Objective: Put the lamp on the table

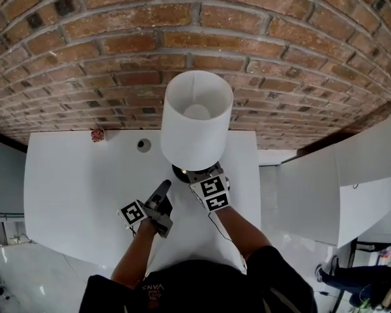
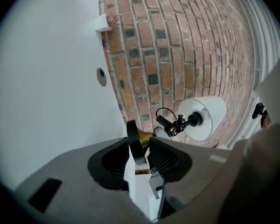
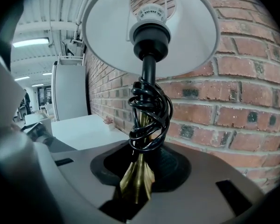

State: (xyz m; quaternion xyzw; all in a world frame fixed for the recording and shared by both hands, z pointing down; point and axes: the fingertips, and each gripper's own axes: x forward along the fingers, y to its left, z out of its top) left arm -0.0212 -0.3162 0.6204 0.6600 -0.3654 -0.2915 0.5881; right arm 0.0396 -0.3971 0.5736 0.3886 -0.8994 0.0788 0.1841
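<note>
Your right tool (image 3: 140, 171) grips the lamp (image 1: 195, 119) by its brass stem (image 3: 138, 183); your left tool (image 2: 141, 153) pinches the rim of its black disc base (image 2: 135, 141).
Your forearms (image 1: 244, 230) reach forward side by side, the left tool rolled onto its side. The lamp stands upright over the white bench (image 1: 72, 175), near the brick wall (image 1: 182, 31); no view shows whether its base touches. A smooth white drum shade (image 3: 107, 36) tops it, with glossy black cord (image 3: 149, 111) bundled round the flared stem.

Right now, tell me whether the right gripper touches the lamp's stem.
Touching: in the right gripper view, the right gripper clamps the lamp's brass stem between both pads.
</note>
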